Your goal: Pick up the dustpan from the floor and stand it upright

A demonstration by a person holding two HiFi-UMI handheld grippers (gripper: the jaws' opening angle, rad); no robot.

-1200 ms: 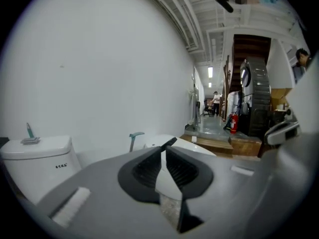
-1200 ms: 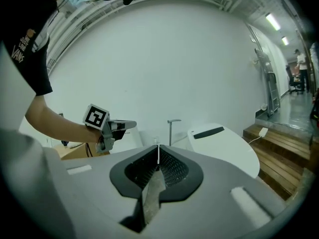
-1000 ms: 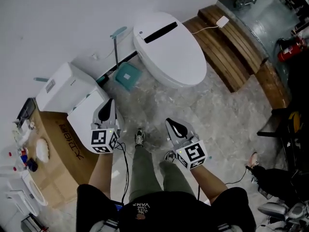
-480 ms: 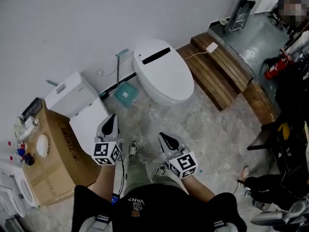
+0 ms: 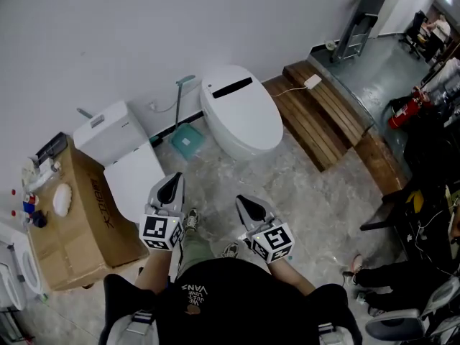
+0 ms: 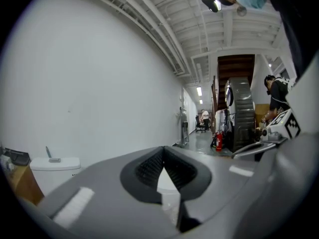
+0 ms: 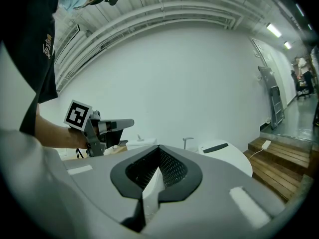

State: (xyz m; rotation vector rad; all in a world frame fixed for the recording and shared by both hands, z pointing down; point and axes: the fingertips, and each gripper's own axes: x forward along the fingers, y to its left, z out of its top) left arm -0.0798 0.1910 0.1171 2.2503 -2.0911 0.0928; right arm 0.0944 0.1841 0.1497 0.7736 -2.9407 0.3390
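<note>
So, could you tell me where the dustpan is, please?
In the head view, the teal dustpan sits by the wall, between the boxy toilet and the oval toilet.

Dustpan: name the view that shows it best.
The head view: the teal dustpan stands beside the white toilet, handle up. The right gripper view catches only its handle top; the left gripper view shows none of it.

Staged bathroom corner inside industrial hall or test lab. Lidded toilet (image 5: 241,117) and cistern toilet (image 5: 118,149) on stone-look floor (image 5: 309,185), cardboard box (image 5: 79,225) beside. Bare ceiling pipes (image 7: 164,14), fire extinguisher (image 5: 400,111), wooden platform (image 5: 323,121) — long corridor (image 6: 204,136) beyond.
</note>
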